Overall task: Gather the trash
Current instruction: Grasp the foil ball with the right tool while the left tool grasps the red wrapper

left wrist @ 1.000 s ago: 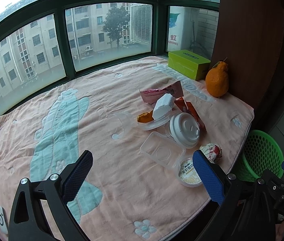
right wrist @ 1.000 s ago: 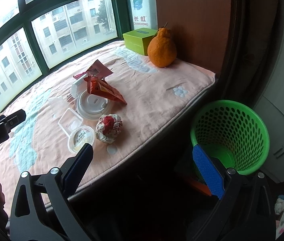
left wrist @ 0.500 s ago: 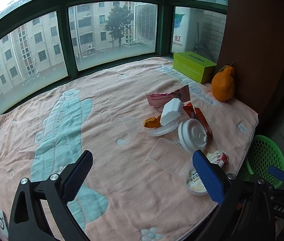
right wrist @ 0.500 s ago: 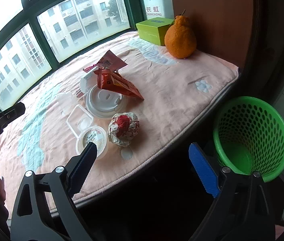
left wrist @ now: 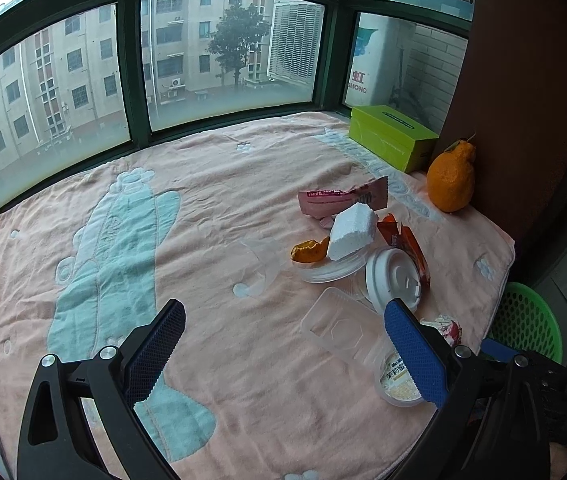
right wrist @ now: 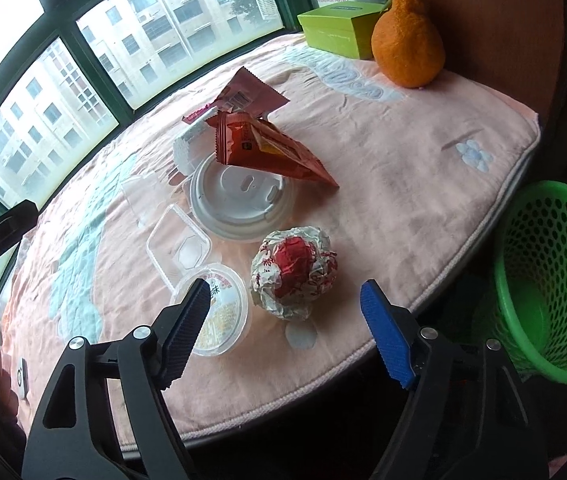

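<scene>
Nothing was binned yet: the green basket (right wrist: 547, 288) at right looked empty, the litter pile (right wrist: 243, 184) lay mid-frame, and both the right gripper (right wrist: 283, 324), narrowing around the crumpled wrapper (right wrist: 295, 272), and the left gripper (left wrist: 283, 356) gaped, holding nothing.

I get soft grey daylight through the window (left wrist: 223, 60), sharp focus, dim corners, strong fisheye bending at edges

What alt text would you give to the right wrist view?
The right gripper, jaws open and just narrowing, points at a crumpled foil ball on a pink blanket among a cup, lid and wrappers. A green basket stands right.
</scene>
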### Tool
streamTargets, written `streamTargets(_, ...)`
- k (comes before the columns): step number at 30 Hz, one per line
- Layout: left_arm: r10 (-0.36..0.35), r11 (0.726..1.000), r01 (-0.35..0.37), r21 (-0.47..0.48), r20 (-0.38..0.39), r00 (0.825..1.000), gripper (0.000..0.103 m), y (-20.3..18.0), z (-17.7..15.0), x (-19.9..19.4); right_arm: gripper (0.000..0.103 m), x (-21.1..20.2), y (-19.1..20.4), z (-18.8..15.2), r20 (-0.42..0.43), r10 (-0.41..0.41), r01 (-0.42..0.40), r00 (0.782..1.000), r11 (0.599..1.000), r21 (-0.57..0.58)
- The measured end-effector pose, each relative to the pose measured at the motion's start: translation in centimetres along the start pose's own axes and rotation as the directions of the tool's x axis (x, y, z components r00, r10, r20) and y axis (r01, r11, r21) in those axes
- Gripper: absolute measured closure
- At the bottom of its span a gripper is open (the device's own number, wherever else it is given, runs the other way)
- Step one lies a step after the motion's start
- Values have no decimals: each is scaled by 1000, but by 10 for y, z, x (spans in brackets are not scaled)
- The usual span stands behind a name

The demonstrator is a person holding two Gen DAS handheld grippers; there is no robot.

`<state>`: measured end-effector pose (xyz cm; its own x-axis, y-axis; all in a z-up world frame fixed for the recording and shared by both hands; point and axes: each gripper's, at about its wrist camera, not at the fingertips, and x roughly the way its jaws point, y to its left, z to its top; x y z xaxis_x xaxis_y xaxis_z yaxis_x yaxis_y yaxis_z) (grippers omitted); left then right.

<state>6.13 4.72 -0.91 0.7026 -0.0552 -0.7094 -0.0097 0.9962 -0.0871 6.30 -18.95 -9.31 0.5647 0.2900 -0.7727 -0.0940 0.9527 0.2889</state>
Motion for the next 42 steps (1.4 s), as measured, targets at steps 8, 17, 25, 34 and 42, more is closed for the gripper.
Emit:
streamTargets(8, -85, 996, 85, -4, -23, 996, 6, -6, 15, 18, 37, 27, -4, 6, -47, 13, -11, 999, 999, 35)
streamTargets(17, -191, 979, 195, 54, -65, 979, 9, -45, 25, 42, 54, 25, -15, 2, -29, 36, -34, 999, 997, 66)
streamTargets(25, -267, 953, 280, 113, -119, 956, 29, -86, 36, 70, 54, 5, -31, 4, 31, 15, -18, 999, 996, 84)
streamTargets(34, -276, 947, 297, 123, -161, 947, 44, -113, 43, 105, 54, -31, -56, -6, 93, -32, 21, 995, 992, 122)
streamTargets(42, -269, 949, 292, 116, -180, 946, 67, -119, 43, 123, 54, -50, -79, -10, 125, -73, 52, 989, 986, 160)
